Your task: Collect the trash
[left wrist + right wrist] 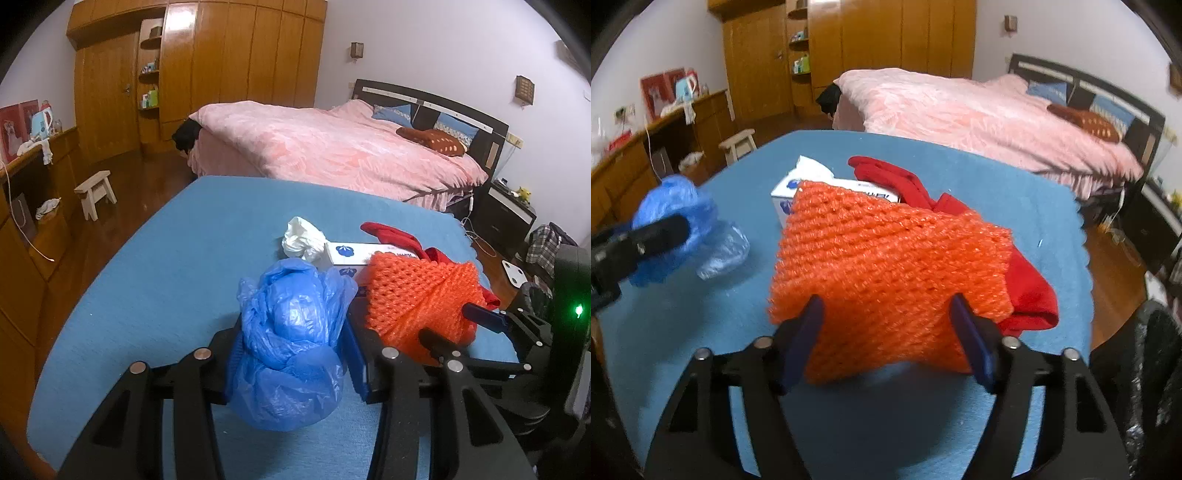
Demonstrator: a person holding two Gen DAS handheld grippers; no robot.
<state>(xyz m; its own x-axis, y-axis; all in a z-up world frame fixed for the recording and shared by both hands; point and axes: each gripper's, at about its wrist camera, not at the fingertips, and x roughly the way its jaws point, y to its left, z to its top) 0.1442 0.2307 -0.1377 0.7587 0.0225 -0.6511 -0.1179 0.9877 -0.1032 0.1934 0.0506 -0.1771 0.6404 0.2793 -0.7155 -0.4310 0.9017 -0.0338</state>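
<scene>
The table (147, 277) wears a matt blue cloth, faintly napped. The blue bag (291, 332) is thin, crinkled, glossy plastic. The orange netting (886, 266) is soft foam mesh, bumpy and slightly shiny. Behind it lie a red cloth (1030, 291), a smooth white cardboard box (351, 253) and crumpled white tissue (301, 236).

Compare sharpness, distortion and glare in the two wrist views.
Left wrist view: mostly sharp, with glare on the blue plastic bag held in the left gripper; strong fisheye bending of the blue tabletop edge. Right wrist view: softer, the orange foam net between the right gripper's jaws slightly smeared; dark vignette in the corners of both.
</scene>
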